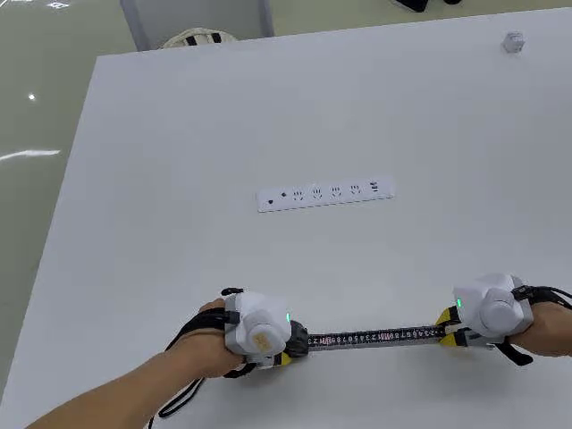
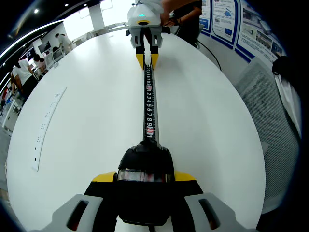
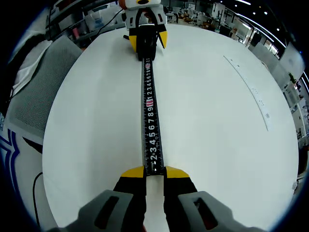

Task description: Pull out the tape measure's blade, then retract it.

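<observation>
The black tape measure case point(image 2: 146, 179) sits between the yellow-tipped jaws of my left gripper point(image 2: 146, 178), which is shut on it; in the head view this gripper point(image 1: 288, 342) is at the near left of the white table. The black blade point(image 1: 375, 337) with white numbers runs flat to the right, pulled out about a forearm's length. My right gripper point(image 3: 154, 172) is shut on the blade's end point(image 3: 154, 166); in the head view it point(image 1: 450, 327) is at the near right. The blade point(image 2: 149, 104) stretches straight between both grippers.
A white power strip point(image 1: 325, 193) lies mid-table, beyond the blade. A small white object point(image 1: 513, 42) sits at the far right corner. The table's front edge is close behind both hands. People stand far off in the left gripper view.
</observation>
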`<action>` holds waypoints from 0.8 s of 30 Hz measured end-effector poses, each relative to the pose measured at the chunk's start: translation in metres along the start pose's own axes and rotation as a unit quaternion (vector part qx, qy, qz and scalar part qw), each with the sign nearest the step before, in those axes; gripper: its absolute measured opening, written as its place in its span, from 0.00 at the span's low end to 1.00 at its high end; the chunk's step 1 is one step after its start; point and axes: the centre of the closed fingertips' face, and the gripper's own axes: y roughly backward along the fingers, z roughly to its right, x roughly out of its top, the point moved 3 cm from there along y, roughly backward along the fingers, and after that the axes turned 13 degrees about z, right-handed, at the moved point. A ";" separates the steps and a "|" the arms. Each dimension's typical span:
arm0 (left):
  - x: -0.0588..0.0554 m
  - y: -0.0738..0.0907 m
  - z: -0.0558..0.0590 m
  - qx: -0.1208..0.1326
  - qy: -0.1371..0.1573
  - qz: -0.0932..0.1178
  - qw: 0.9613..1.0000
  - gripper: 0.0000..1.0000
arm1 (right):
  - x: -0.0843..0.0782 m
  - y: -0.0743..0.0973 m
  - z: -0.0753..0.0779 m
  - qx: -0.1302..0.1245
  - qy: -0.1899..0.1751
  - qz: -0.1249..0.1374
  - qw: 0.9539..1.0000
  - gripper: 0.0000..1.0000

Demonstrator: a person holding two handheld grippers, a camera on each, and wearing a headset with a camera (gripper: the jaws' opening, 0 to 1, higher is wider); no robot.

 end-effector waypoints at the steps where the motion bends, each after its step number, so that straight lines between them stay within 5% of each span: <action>1: 0.000 0.000 0.000 0.000 0.000 0.000 1.000 0.39 | 0.001 0.001 0.000 0.000 0.000 -0.001 1.000 0.12; 24: 0.000 -0.001 0.000 0.004 -0.004 -0.005 1.000 0.39 | 0.003 -0.001 0.000 0.002 0.018 -0.027 0.999 0.14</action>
